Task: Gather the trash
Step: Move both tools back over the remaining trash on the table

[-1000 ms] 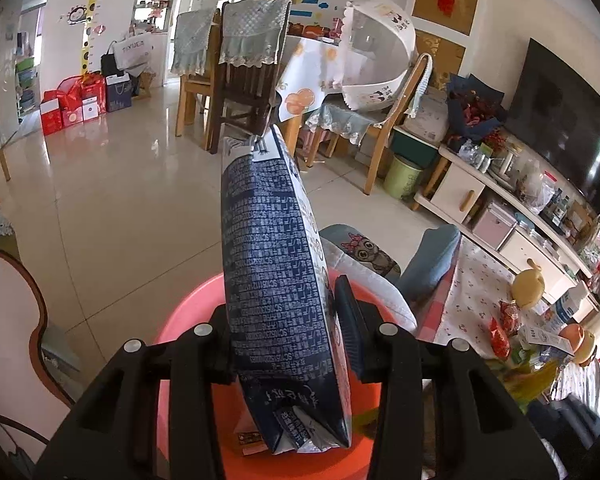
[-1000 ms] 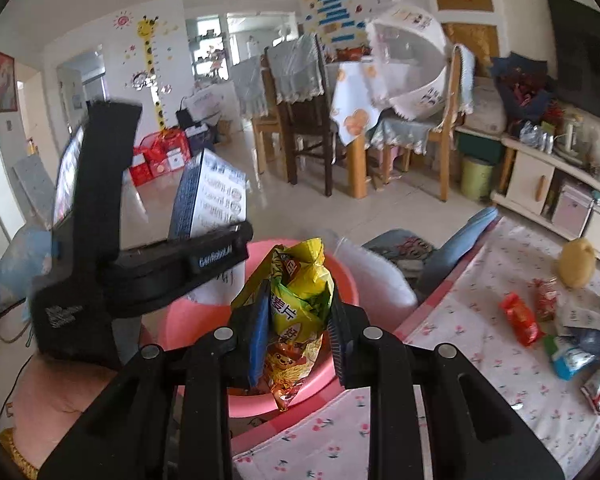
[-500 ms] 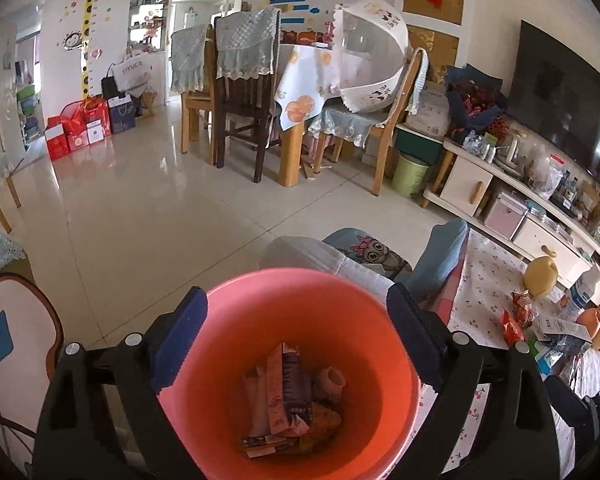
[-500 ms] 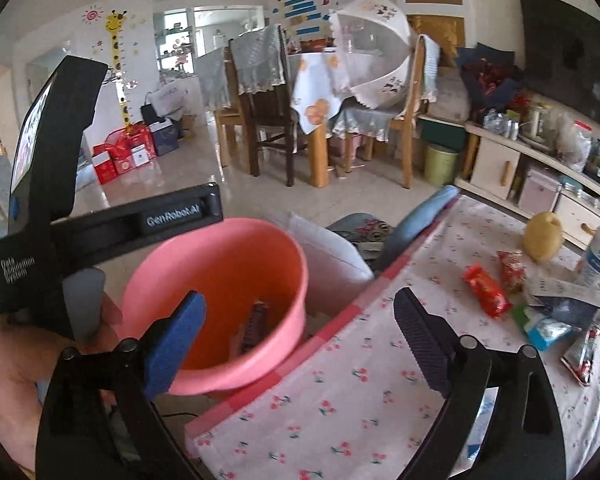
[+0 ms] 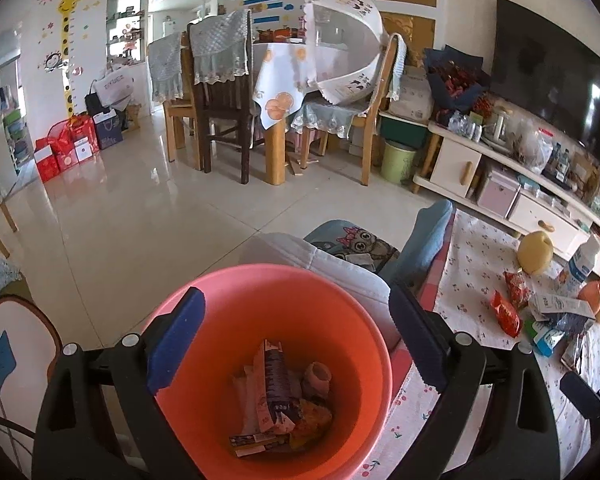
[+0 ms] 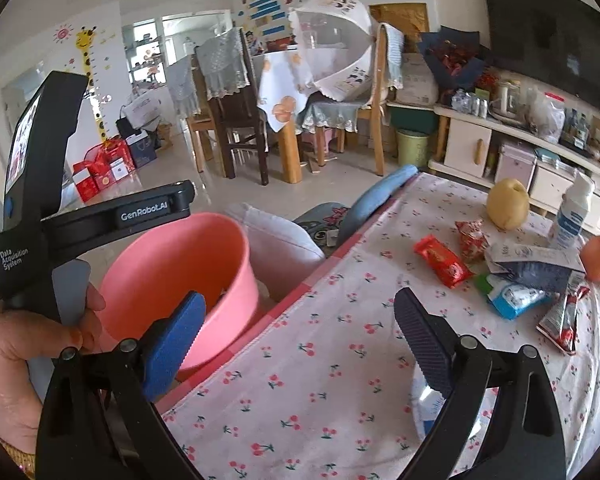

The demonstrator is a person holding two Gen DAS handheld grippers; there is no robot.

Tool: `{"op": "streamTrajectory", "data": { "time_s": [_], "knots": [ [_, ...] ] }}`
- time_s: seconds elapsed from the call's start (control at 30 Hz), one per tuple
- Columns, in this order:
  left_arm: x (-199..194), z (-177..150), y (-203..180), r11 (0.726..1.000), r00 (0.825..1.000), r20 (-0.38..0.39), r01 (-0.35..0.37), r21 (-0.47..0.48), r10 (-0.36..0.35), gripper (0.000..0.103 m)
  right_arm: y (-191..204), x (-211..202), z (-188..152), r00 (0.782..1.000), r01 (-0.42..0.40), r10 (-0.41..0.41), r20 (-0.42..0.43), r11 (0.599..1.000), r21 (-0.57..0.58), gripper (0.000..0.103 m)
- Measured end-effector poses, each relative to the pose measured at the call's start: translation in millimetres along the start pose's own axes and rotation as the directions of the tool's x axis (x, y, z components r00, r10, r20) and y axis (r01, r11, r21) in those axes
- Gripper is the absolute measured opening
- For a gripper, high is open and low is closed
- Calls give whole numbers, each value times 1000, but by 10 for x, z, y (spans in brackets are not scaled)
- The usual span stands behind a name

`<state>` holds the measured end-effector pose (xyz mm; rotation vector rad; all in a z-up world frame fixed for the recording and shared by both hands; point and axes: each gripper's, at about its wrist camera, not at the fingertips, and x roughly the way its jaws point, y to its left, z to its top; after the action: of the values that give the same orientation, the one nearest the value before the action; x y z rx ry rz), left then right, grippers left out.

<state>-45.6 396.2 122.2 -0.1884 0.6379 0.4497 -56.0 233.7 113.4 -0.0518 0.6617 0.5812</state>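
The trash left to collect lies on the table, in a loose cluster far across the cloth from the pink bucket: a red wrapper nearest the bucket, a smaller red packet just beyond it, a dark crumpled bag resting on a blue-and-white packet, and a long red sachet at the outer end. These all look like thin film or foil: light, soft, slippery, and likely to crumple or slide rather than resist. A flat wrapper is probably best taken across its narrow width near the middle, pinching a raised fold or edge so the pads do not skate over the cloth. The pear, bottle and orange fruit beside the cluster look like keepers, so a grab there calls for care.

In the bucket, wrappers already lie in a heap at the bottom.

The left claw hangs over the bucket, jaws wide apart and empty. The right claw sits above the table's near edge beside the bucket, also spread wide with nothing between its pads. Both have just opened.
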Motion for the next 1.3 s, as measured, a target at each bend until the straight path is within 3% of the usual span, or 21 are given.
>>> {"op": "streamTrajectory", "data": {
  "time_s": [0.77, 1.3],
  "knots": [
    [37, -132, -702, 987, 999, -28, 26, 162, -22, 94, -534, -217, -188, 995, 102, -102, 1, 994, 49, 94],
    [13, -362, -1379, 949, 978, -104, 200, 244, -180, 94, -1199, -502, -423, 969, 245, -246, -2, 967, 67, 94]
  ]
}}
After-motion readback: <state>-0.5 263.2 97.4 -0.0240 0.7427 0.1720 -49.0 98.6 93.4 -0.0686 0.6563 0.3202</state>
